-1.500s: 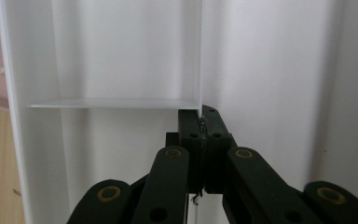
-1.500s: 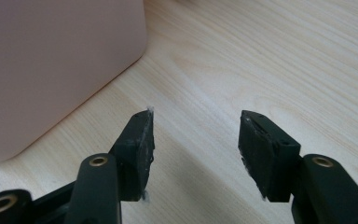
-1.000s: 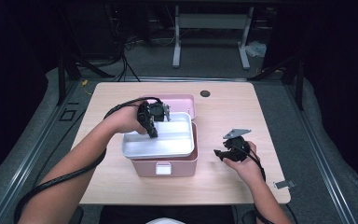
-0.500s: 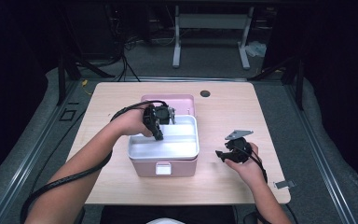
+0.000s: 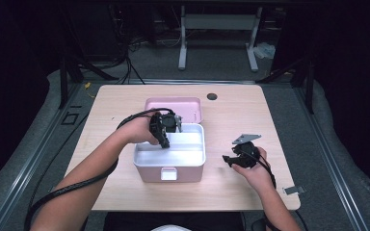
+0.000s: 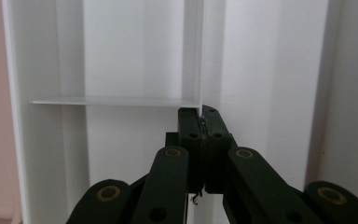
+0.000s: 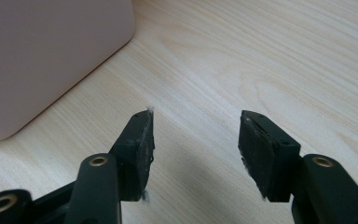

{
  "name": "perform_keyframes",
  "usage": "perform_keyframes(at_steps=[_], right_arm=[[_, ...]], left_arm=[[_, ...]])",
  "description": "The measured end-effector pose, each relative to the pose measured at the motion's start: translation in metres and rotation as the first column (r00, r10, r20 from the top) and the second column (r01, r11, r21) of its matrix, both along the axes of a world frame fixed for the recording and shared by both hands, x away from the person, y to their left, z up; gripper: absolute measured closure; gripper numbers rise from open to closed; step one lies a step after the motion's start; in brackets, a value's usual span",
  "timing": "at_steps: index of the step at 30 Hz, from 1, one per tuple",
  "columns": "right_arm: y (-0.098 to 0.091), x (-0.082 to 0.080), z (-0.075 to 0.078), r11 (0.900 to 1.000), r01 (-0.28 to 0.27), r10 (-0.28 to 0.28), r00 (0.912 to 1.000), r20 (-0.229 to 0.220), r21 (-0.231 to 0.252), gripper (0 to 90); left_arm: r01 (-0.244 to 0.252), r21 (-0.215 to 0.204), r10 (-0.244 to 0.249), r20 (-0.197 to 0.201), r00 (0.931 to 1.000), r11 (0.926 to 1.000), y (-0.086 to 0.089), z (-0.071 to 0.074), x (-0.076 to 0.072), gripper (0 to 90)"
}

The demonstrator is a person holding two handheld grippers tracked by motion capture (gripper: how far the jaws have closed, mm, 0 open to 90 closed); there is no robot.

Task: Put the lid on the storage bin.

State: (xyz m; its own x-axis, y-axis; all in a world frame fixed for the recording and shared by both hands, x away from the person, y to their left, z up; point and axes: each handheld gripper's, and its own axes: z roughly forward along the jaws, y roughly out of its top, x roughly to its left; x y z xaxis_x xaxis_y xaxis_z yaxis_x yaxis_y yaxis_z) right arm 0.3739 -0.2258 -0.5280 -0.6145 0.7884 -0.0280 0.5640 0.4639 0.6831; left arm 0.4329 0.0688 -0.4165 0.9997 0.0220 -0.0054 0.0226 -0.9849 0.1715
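A pink box (image 5: 173, 174) stands mid-table with its pink lid (image 5: 173, 103) lying behind it. In the box's top sits a white divided tray (image 5: 192, 144). My left gripper (image 5: 165, 142) reaches down into the tray and is shut on its thin upright divider (image 6: 192, 56), which runs between the closed pads (image 6: 189, 135). A cross partition (image 6: 116, 100) branches off to the left. My right gripper (image 5: 227, 161) rests low over the table to the right of the box. It is open (image 7: 196, 140) with nothing but bare wood between its pads, and the box's corner (image 7: 51, 56) is close by.
The light wooden table (image 5: 120, 106) has a small black round spot (image 5: 212, 96) near its far edge. A small metal piece (image 5: 294, 190) lies at the near right corner. Behind the table stands a white frame (image 5: 217, 33) on a dark floor.
The left gripper has carried the white tray a little to the right, and it now sits squarely over the pink box. The right gripper has stayed put.
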Motion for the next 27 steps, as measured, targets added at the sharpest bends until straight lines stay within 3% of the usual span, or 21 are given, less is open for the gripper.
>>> perform_keyframes(at_steps=[9,19,27], right_arm=[[0.0,0.0,0.0,1.0,-0.002,0.002,1.0,-0.003,0.003,45.0],[0.003,0.005,0.001,0.9998,0.009,-0.009,0.9998,-0.019,0.018,44.3],[0.011,0.015,0.015,0.9998,0.005,-0.005,0.9998,-0.021,0.021,43.7]], left_arm=[[-0.023,-0.017,0.023,-0.011,0.9997,0.9996,0.002,-0.004,-0.001,88.3],[-0.051,-0.008,0.051,0.019,0.9985,0.9987,0.001,-0.004,-0.004,86.5],[-0.09,-0.122,0.09,0.001,0.9959,0.9885,0.017,-0.007,-0.005,85.5]])
